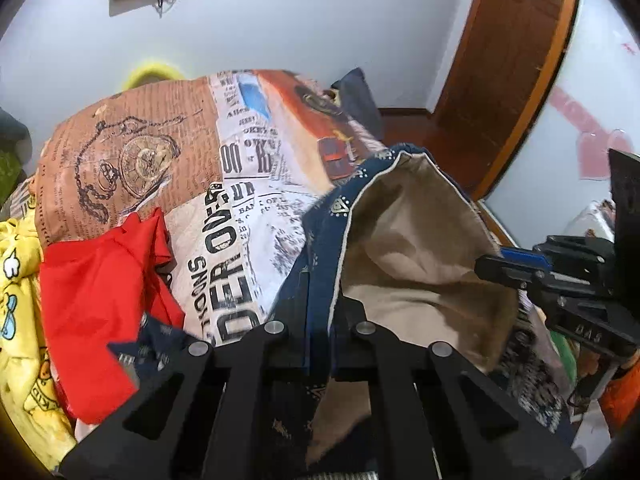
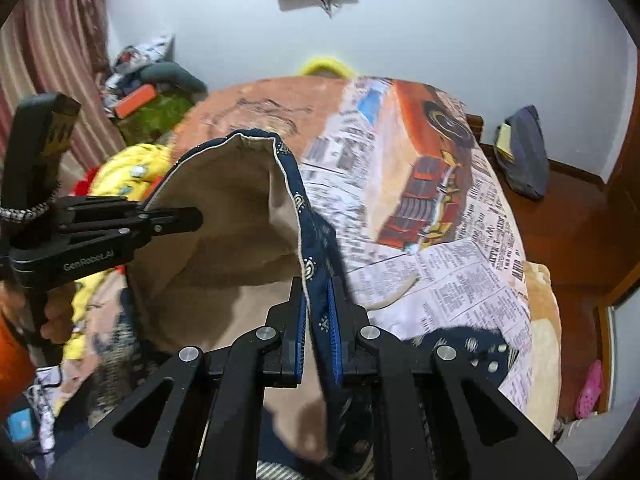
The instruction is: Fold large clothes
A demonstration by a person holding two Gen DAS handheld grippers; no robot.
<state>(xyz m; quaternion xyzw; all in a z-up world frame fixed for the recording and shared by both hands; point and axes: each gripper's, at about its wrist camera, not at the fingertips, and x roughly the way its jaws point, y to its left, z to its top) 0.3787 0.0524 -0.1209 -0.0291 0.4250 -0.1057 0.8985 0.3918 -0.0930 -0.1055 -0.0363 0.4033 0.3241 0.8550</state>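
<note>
Navy patterned garment (image 1: 320, 216) with beige lining (image 2: 224, 216), lifted above the bed, hem stretched between my two tools. My left tool (image 1: 319, 316) is pinched closed on the navy edge; my right tool (image 2: 317, 312) is clamped on the same hem too. Bed under it has a newspaper-print bedspread (image 1: 240, 184). Beside the garment on the bed: red cloth (image 1: 100, 288), then a yellow cartoon-print cloth (image 1: 20, 280). Brown wooden door (image 1: 508, 60) beyond the bed.
</note>
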